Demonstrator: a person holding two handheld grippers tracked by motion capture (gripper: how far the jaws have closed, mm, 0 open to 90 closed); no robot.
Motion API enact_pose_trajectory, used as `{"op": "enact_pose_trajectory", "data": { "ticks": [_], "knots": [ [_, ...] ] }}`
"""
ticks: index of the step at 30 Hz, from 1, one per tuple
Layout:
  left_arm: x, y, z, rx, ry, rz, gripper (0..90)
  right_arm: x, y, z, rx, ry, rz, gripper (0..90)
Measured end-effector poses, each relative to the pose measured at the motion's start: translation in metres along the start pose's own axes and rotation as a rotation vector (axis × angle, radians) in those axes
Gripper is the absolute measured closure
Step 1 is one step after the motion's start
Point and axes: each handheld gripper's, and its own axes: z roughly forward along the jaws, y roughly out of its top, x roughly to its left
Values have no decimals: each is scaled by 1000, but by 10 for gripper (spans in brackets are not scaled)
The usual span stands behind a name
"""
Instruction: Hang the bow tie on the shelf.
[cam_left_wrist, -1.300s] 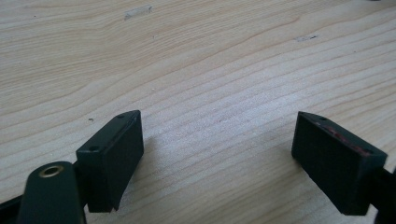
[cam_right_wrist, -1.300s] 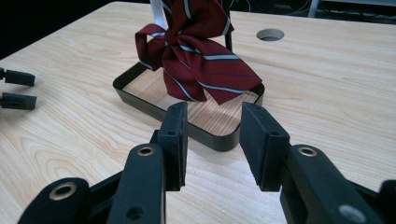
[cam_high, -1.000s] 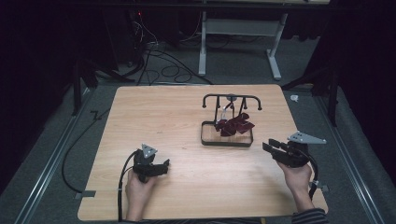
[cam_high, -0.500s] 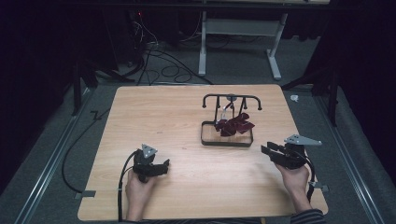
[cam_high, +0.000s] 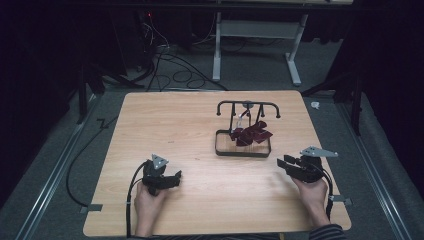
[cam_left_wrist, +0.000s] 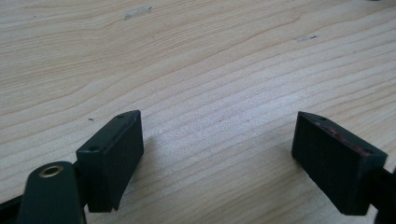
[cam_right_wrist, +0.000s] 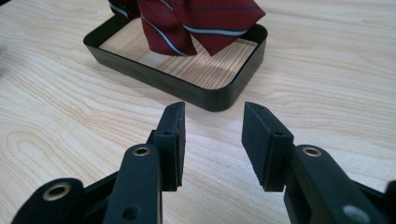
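Right gripper view: striped tie (cam_right_wrist: 201, 21) over tray (cam_right_wrist: 187, 88) | both grippers' fingers (cam_right_wrist: 170, 135) released, right just widening

A light wooden table (cam_high: 200, 125) is taking up the middle of the high view, its grain running across and its near corners reaching toward the bottom edge. A black stand (cam_high: 243, 142) with a low rectangular rim is sitting on it, right of centre, with bare wood showing inside the rim. The table itself is standing on grey carpet (cam_high: 65, 155), where black cables (cam_high: 172, 70) are trailing at the upper left.
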Motion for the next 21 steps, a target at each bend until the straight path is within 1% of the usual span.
{"op": "enact_pose_trajectory", "data": {
  "ticks": [5, 7, 21],
  "knots": [
    [0, 0, 0, 0, 0, 0, 171, 1, -2, 4, 8, -6, 2, 600],
    [0, 0, 0, 0, 0, 0, 171, 1, -4, 8, 20, -13, 6, 584],
    [0, 0, 0, 0, 0, 0, 171, 4, -6, 23, 55, -46, -22, 564]
  ]
}}
